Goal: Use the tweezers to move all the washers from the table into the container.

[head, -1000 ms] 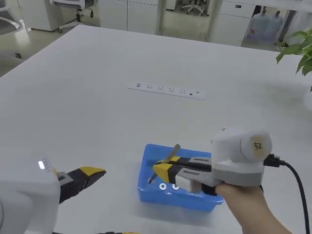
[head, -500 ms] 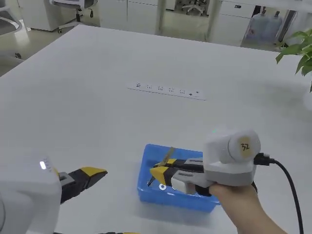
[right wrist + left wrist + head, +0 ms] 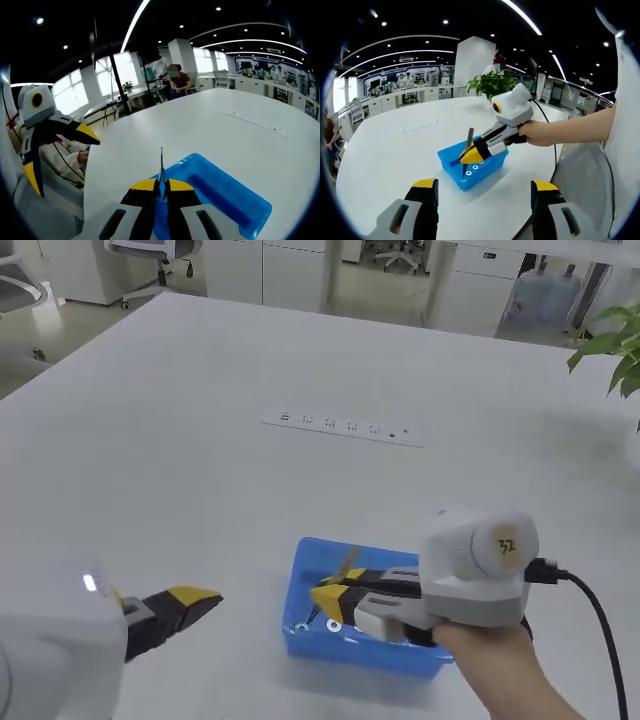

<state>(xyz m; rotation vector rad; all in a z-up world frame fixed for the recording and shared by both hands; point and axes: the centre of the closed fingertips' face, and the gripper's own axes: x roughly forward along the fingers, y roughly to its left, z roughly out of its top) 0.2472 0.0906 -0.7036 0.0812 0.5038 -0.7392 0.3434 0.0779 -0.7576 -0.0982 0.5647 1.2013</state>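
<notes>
Right tongs lowered slightly, clamped on tweezers, tip inside container by washers, left tongs wide, beside container.

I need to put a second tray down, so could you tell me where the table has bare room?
Widest bare stretch: between the power strip and the blue container, out to the left side of the table. Also free: the gap between the left claw and the container. Crowded: the container itself, where the right claw holds the tweezers over washers.

The right gripper grips the tweezers, tip down in the blue container beside the washers.
</notes>
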